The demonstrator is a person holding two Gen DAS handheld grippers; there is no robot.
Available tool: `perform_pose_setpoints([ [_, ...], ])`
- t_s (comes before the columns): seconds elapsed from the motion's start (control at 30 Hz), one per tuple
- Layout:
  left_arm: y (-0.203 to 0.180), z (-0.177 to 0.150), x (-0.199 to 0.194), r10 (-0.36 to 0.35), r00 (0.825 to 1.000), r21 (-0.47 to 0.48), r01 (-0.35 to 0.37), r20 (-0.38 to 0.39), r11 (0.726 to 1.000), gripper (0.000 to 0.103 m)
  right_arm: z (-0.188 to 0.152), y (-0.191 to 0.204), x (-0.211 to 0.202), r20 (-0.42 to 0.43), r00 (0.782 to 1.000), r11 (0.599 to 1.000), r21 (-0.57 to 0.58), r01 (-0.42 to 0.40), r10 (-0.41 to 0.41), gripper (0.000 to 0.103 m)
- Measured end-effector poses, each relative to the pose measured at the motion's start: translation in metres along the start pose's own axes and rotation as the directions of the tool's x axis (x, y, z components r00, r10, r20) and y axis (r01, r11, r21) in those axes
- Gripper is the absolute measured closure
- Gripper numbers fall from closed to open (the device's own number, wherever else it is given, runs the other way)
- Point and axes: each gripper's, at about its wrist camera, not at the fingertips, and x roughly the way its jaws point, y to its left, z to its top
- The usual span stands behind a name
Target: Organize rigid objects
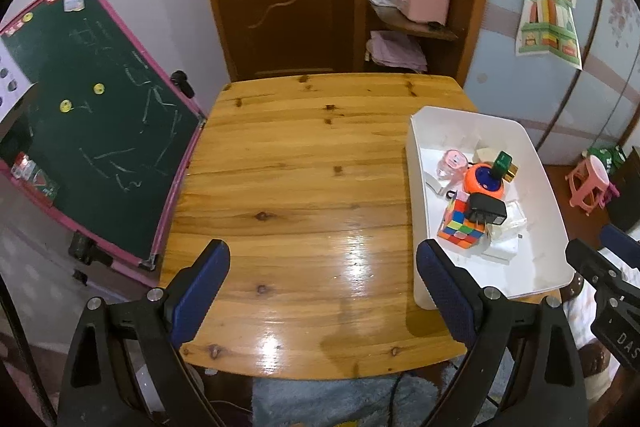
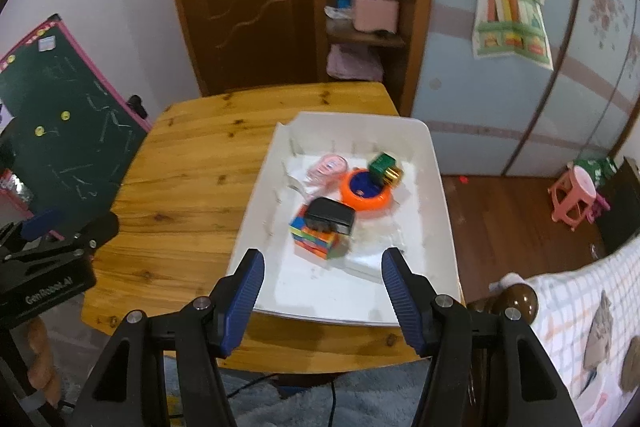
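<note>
Well beyond both fingers (image 2: 404, 291), cube (image 2: 316, 239).

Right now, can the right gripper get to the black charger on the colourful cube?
Probably yes. The right gripper is open and empty above the white bin, and the black charger lies uncovered on top of the cube.

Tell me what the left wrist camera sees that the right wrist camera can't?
Only the left wrist view shows the chalkboard's bottom corner and the table's whole bare left side. Only the right wrist view shows the checked cloth. Both show the white bin, puzzle cube, black charger, orange ring and pink stool.
</note>
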Motion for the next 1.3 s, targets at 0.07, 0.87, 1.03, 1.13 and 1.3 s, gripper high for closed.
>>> perform_pose_setpoints([
  [0.07,0.002,-0.003,-0.004,0.004,1.0,-0.009,-0.004,0.006,1.0,0.007,0.002,0.008,-0.006,0.018,1.0,1.0,-0.015,-0.009,0.009,0.04],
  [0.87,0.002,-0.021,-0.017,0.059,0.997,-0.021,-0.058,0.051,0.998,0.007,-0.017,0.032,-0.031,0.155,0.987,0.999,-0.021,0.033,-0.03,0.022],
  [1.03,0.001,-0.022,-0.018,0.055,0.997,-0.021,-0.054,0.053,0.998,0.007,-0.017,0.032,-0.036,0.18,0.983,0.999,-0.017,0.045,-0.041,0.022],
  [1.13,0.001,-0.022,-0.019,0.051,0.997,-0.02,-0.05,0.055,0.999,0.007,-0.017,0.031,-0.035,0.177,0.983,0.999,-0.015,0.041,-0.038,0.022],
  [1.3,0.002,-0.021,-0.018,0.046,0.997,-0.021,-0.045,0.055,0.999,0.007,-0.015,0.028,-0.034,0.172,0.985,0.999,-0.005,0.035,-0.033,0.022],
])
